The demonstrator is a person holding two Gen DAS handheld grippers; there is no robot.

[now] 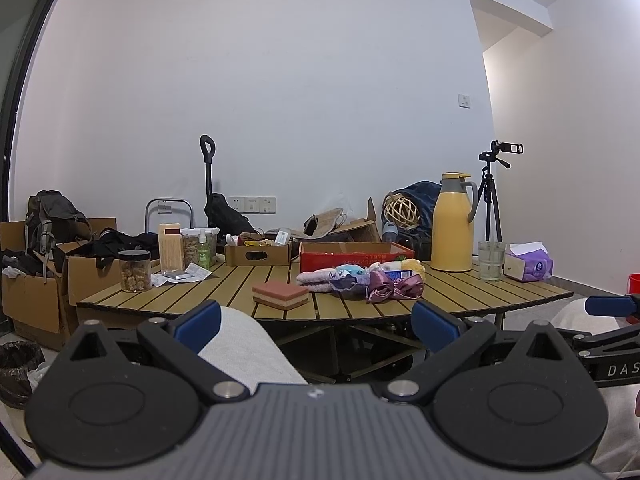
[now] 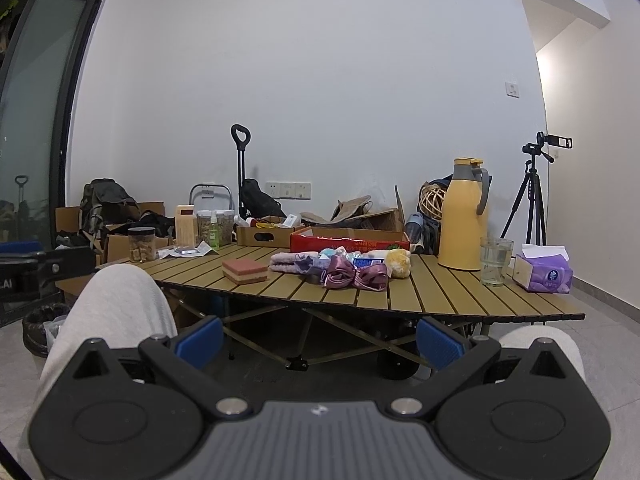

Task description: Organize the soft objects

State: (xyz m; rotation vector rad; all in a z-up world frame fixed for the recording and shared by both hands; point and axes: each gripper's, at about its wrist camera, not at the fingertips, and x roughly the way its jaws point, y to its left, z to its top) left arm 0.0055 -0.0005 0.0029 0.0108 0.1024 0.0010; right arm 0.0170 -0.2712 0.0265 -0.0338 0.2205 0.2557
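A heap of soft things lies mid-table: a purple satin bow [image 1: 394, 287] [image 2: 356, 276], a lilac towel [image 1: 314, 281] [image 2: 286, 263], a yellow plush [image 2: 398, 263] [image 1: 414, 266] and small blue-white items. A red and cream sponge block [image 1: 281, 296] [image 2: 245, 271] sits to their left. Behind them stands a shallow red cardboard box [image 1: 352, 258] [image 2: 348, 243]. My left gripper [image 1: 316, 326] is open, held low in front of the table's near edge. My right gripper [image 2: 320, 342] is open too, below the table edge. Nothing is between either pair of fingers.
On the slatted folding table [image 1: 500, 292] [image 2: 460, 296] stand a yellow thermos jug [image 1: 454, 224] [image 2: 464, 214], a glass [image 1: 491, 260] [image 2: 495, 261], a purple tissue pack [image 1: 528, 266] [image 2: 544, 274] and food jars [image 1: 135, 270] [image 2: 141, 244]. A person's knees in light trousers [image 2: 116, 304] flank the grippers. Cardboard boxes and a tripod [image 2: 534, 196] stand behind.
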